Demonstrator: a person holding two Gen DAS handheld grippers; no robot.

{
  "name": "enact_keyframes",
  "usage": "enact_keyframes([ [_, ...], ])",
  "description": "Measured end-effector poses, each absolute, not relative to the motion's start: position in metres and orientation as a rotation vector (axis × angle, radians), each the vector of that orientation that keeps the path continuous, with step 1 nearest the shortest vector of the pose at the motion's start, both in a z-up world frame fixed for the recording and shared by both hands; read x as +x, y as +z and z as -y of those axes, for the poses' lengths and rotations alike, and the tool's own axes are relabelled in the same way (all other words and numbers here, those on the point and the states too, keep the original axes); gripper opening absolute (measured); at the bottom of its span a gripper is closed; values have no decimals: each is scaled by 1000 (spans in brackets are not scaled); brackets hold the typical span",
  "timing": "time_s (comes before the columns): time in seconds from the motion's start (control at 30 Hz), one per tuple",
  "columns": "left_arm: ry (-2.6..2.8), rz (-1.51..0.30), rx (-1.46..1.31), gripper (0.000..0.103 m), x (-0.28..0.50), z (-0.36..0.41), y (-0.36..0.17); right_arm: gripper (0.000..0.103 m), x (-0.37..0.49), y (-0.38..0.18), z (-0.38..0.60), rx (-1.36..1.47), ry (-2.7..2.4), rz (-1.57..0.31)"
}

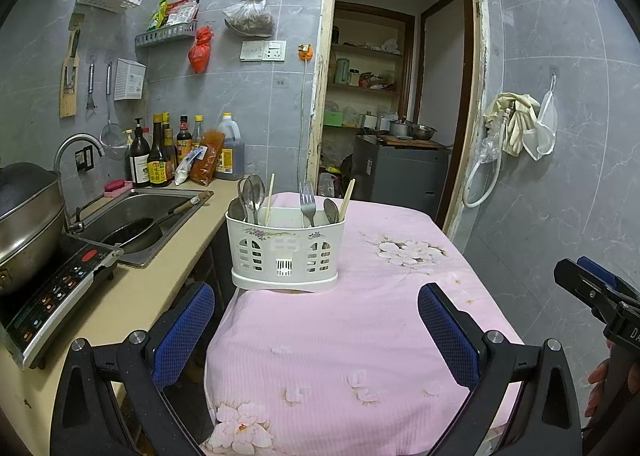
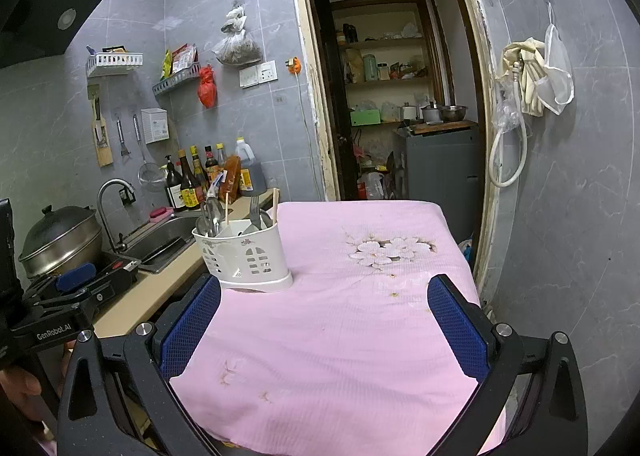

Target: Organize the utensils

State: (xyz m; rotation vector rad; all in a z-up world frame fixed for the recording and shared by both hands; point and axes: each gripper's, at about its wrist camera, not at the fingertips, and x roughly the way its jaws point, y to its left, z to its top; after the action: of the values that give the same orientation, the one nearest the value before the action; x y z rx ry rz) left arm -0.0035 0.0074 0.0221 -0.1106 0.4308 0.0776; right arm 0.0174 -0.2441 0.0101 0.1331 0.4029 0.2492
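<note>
Utensils stand in a white caddy (image 1: 285,252) at the far left edge of the pink-clothed table (image 1: 360,336), close to the counter (image 1: 160,276). Left compartment: spoons (image 1: 252,196) and one chopstick (image 1: 270,198). Right compartment: fork (image 1: 307,202), another spoon, second chopstick (image 1: 346,196). Nothing lies loose on the cloth.

Left gripper (image 1: 316,330): jaws spread wide, nothing between them, hovering over the near half of the table and facing the caddy. Right gripper (image 2: 324,328): likewise spread and unloaded, over the table's near edge, caddy off to its left.

Risks, judged from this layout:
- Caddy sits near the table's left edge on soft cloth; a sideways pull on a handle could tip it toward the counter gap.
- Handles are crowded; closing on one spoon may catch its neighbour.
- Chopsticks are thin and leaning; pads could slip or flick one out.
- Chopsticks are split between compartments, so pairing means a cross-over lift above the fork tines.

Writing: "GenRobot.AI" on the left gripper body in the right view. Sauce bottle labels (image 1: 158,172) carry characters, probably Chinese, too small to read.
</note>
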Motion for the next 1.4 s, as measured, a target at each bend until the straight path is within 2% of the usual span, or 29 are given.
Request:
enact_keyframes([
  [1.4, 65, -448, -120, 103, 5, -13, 20, 102, 19, 3, 242, 137, 250, -426],
])
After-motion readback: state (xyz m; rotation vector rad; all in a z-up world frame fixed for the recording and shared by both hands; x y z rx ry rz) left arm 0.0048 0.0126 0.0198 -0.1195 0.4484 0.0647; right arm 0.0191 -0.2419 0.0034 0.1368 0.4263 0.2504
